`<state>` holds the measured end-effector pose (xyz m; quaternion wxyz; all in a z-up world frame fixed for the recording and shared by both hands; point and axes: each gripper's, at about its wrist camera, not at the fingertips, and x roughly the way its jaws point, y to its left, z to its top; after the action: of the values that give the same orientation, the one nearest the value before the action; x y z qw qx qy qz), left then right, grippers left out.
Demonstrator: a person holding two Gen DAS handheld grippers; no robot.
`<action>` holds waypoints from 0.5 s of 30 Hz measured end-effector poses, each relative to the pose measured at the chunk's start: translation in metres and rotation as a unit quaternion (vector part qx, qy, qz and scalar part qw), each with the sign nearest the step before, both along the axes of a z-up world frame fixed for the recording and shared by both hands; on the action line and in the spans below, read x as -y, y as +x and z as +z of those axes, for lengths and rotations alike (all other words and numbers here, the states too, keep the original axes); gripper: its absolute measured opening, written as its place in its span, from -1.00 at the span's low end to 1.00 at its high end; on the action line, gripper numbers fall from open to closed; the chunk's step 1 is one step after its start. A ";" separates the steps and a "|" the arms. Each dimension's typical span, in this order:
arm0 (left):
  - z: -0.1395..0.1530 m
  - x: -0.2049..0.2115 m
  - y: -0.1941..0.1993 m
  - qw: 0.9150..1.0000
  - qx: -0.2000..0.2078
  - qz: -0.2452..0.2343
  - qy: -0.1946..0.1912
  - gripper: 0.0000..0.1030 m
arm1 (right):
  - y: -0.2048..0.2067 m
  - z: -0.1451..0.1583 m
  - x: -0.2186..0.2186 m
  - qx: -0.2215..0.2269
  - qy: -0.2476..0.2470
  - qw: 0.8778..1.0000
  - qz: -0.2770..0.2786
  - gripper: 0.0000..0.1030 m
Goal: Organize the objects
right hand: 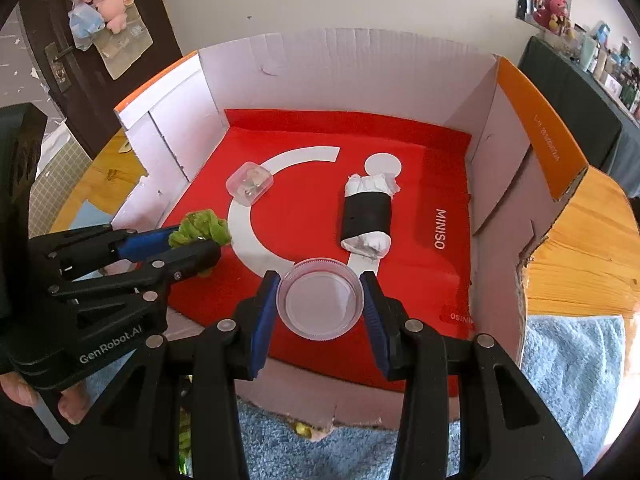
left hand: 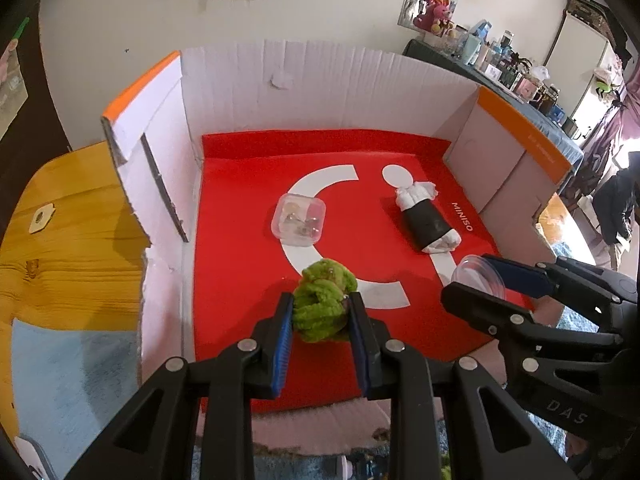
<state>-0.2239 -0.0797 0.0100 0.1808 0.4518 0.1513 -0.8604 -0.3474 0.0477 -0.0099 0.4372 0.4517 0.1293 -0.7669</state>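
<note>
The box, a white cardboard tray with orange rims and a red mat on its floor, is where the things are being gathered, and it sits on a wooden counter. Two things already lie on the mat: a small clear case toward the back left and a roll wrapped in a black band to the right, well apart from each other. The left hand-held gripper is closed on a green fuzzy scrunchie, its blue pads pressing the soft bulk from both sides above the near left part of the mat. The right hand-held gripper clamps a clear round dish by its rim, mouth up, above the near middle of the mat, just in front of the roll's near end. The step in hand looks like setting both things down inside. To do it well, each should come low over bare mat before release: the scrunchie will spring back when freed and may cling to a pad, so the fingers ought to open fully and lift straight off. The dish is light and slick; letting go with its base flat on the mat would stop it rolling or tipping. It should also land clear of the roll, and the two grippers, near each other, want room to withdraw without knocking.
</note>
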 end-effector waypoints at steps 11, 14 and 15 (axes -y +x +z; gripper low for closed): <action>-0.008 0.008 -0.006 1.000 0.008 0.006 0.009 -0.47 | -0.009 -0.012 0.007 0.009 0.008 1.000 -0.003 -0.24; -0.008 0.010 -0.008 1.000 0.007 0.006 0.009 -0.47 | -0.013 -0.015 0.008 0.013 0.010 1.000 -0.006 -0.24; -0.008 0.010 -0.008 1.000 0.008 0.006 0.008 -0.47 | -0.014 -0.016 0.008 0.015 0.010 1.000 -0.008 -0.24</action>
<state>-0.2321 -0.0897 0.0017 0.1836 0.4590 0.1598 -0.8544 -0.3610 0.0394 -0.0261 0.4285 0.4682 0.1273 -0.7622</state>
